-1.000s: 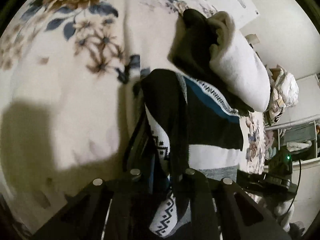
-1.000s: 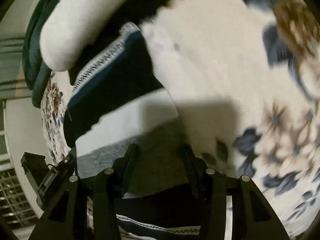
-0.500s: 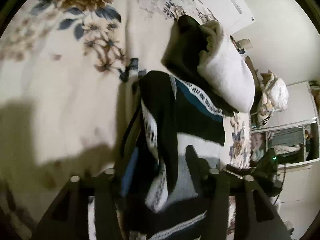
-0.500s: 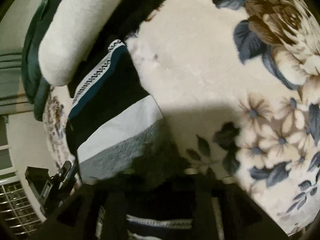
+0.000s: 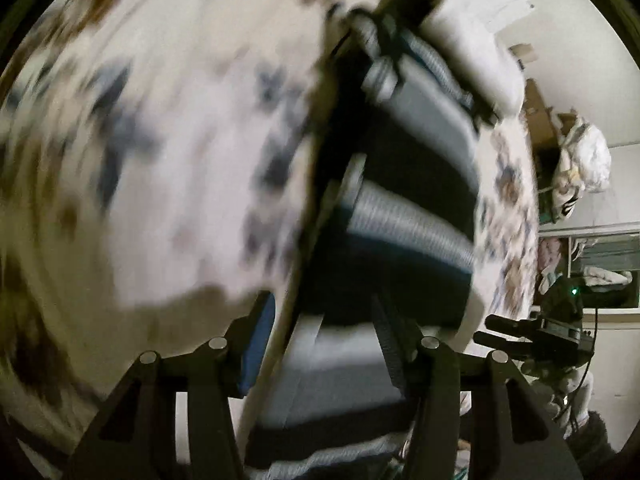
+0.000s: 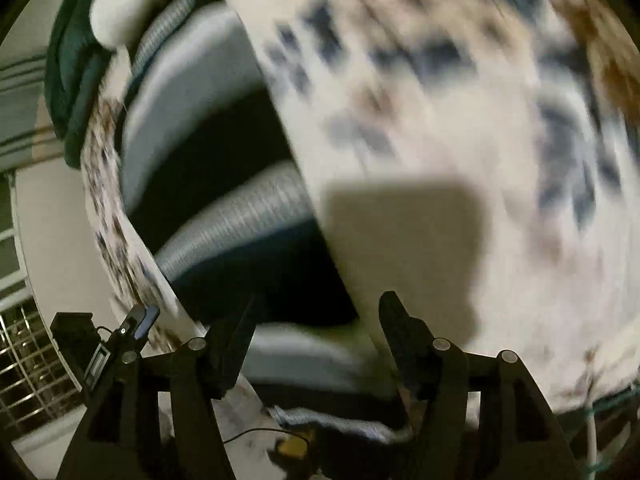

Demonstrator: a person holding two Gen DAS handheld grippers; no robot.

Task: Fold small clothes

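Both grippers have swung since half a second ago, so the pictures smear, and the striped garment (image 5: 404,216) now lies as a flatter band on the floral blanket (image 5: 168,168) instead of draping in a bunched fold over the left tool. It runs away from both cameras toward the white rolled cloth (image 6: 120,12) at its far end, long axis roughly along the fingers, stripes crossing it. The left gripper (image 5: 320,320) has its jaws spread, with the near hem lying between them; whether a finger touches the cloth I cannot tell. The right gripper (image 6: 316,312) is also spread over the near edge, pinching nothing that I can see. The likely risk is speed: moving this fast, a finger could snag the loose hem and drag the fold askew, or closing on one layer alone would undo the stack.
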